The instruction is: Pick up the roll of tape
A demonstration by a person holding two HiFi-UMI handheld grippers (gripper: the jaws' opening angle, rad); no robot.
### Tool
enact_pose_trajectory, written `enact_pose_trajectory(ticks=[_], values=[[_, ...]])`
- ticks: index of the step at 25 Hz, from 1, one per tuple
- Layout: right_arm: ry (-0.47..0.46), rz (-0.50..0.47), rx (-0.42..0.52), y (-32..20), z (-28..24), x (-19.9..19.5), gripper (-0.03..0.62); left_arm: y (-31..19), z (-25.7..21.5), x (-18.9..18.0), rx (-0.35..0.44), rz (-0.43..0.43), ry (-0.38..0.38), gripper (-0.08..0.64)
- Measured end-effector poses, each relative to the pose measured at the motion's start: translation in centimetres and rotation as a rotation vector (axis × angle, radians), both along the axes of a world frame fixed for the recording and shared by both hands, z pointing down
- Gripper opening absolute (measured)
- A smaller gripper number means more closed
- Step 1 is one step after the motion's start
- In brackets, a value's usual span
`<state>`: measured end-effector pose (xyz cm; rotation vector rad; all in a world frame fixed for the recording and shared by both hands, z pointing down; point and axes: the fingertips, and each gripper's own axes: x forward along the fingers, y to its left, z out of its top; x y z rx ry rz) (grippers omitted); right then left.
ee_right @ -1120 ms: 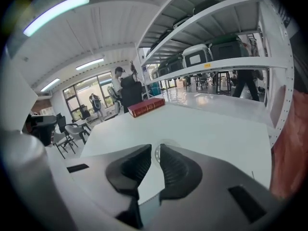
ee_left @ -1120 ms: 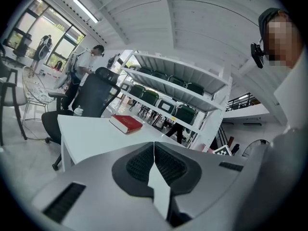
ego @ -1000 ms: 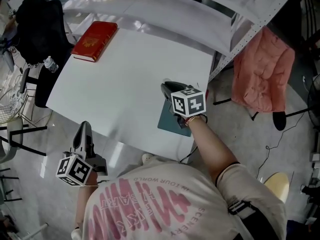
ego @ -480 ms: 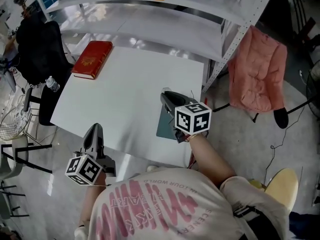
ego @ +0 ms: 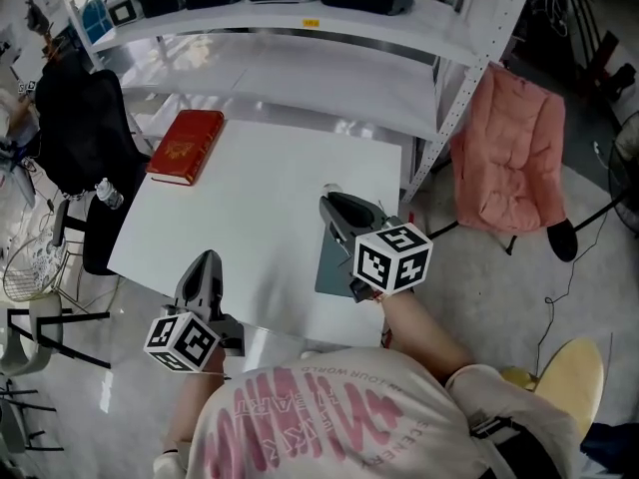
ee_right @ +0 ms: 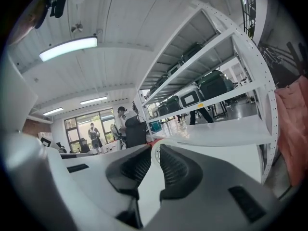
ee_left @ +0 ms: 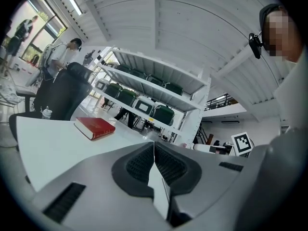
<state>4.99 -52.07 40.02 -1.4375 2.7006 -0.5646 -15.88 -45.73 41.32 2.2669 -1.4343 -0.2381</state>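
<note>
We see our right claw [ego: 333, 198] clamped on a thin white roll of tape [ee_right: 154, 150], a ring between ribbed black pads [ee_right: 175, 167], over the smooth white bench [ego: 250, 208], left claw [ee_left: 154, 148] closed and empty, flat red hardback book [ego: 186, 146] near the far corner

A white bench [ego: 260, 198] carries a red book [ego: 185, 146] near its far left corner and a dark green mat [ego: 334, 269] at its right edge. The right gripper [ego: 335, 204] hangs over the mat, with a pale roll of tape [ego: 333, 189] showing at its jaws. The left gripper [ego: 206, 261] hovers at the bench's near edge. A pink jacket [ego: 509, 158] hangs off to the right.
</note>
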Motion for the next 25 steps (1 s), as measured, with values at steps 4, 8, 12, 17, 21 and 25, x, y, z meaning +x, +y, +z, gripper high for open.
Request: enact_pose_trajectory(ticks=[4, 8, 12, 17, 21, 25], values=[[-0.019, 0.005, 0.039, -0.2, -1.5, -0.1, 0.071, -0.6, -1.0, 0.1, 0.022, 0.004, -0.001, 0.025], [-0.046, 0.015, 0.082, -0.4, -3.2, -0.3, 0.071, -1.2, -2.2, 0.1, 0.044, 0.015, 0.005, 0.025], [-0.071, 0.028, 0.125, -0.1, -4.7, -0.3, 0.071, -1.4, -3.4, 0.0, 0.074, 0.026, 0.022, 0.025], [-0.097, 0.062, 0.171, 0.9, -6.0, -0.1, 0.072, -1.2, -4.4, -0.3, 0.109, 0.032, 0.026, 0.025], [-0.124, 0.096, 0.176, 1.8, -6.4, 0.3, 0.072, -0.8, -5.0, -0.6, 0.130, 0.039, 0.034, 0.025], [-0.145, 0.128, 0.175, 2.9, -6.9, 0.2, 0.074, -0.1, -5.6, -0.8, 0.132, 0.063, 0.037, 0.025]])
